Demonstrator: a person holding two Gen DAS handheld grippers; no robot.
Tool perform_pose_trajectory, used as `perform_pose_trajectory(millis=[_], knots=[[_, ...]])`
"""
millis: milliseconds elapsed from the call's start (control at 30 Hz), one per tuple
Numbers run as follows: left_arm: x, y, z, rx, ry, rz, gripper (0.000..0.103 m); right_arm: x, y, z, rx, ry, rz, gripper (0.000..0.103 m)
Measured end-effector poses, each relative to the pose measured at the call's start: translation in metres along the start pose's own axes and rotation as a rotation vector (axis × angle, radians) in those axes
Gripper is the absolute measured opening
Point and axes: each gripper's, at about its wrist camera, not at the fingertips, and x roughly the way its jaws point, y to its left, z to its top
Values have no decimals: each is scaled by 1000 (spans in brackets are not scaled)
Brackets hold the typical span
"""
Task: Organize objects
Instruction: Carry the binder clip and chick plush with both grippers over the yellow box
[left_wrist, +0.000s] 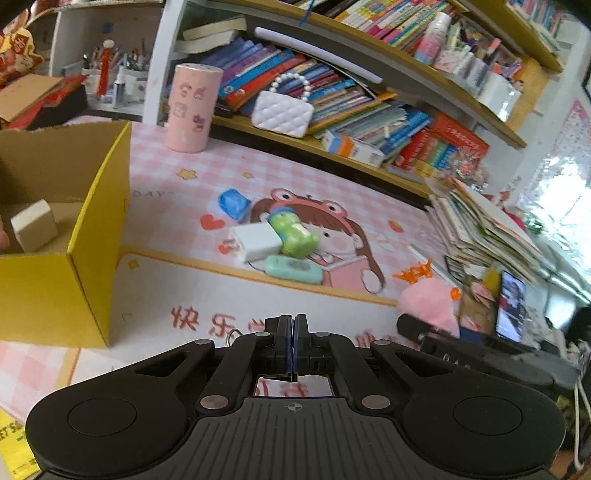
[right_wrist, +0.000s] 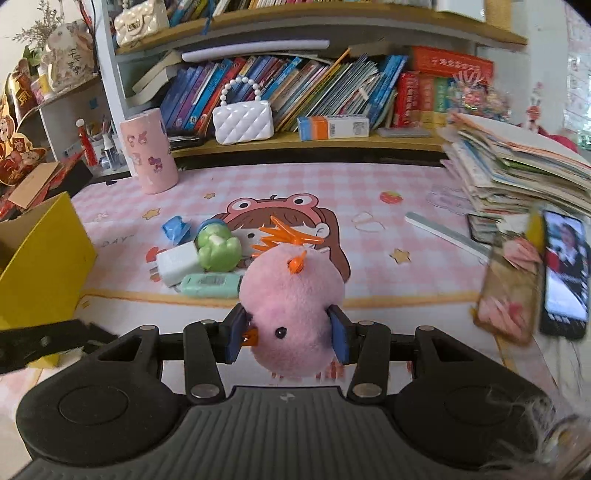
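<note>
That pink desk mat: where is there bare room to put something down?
The mat lies bare between the pink cylinder and the paper stack, and along the front edge beside the yellow box. The charger and green toy crowd the middle.

Crowded bookshelves (right_wrist: 295, 92) back a pink checked desk mat (right_wrist: 369, 184).

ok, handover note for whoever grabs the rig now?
Left gripper: shut, empty.
Right gripper: shut on the pink plush, lifted off the mat.
Yellow box at the mat's left edge; one white block inside.
Done, judging by the box: that block.
Left: plush into the box, probably, then the cluster mid-mat: charger, green toy, mint case, blue piece.
</note>
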Motion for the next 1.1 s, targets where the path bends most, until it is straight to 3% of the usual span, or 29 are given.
perform_pose_trajectory(millis=[167, 333, 833, 1100], knots=[[-21, 12, -14, -2, -16, -51, 0, -25, 21, -25, -29, 33, -7, 44], [-55, 43, -27, -33, -41, -52, 0, -45, 51, -39, -51, 29, -8, 44], [-153, 139, -60, -116, -111, 30, 0, -90, 170, -87, -164, 68, 120, 44], [-198, 181, -76, -157, -149, 109, 0, -101, 228, -111, -214, 96, 210, 44]])
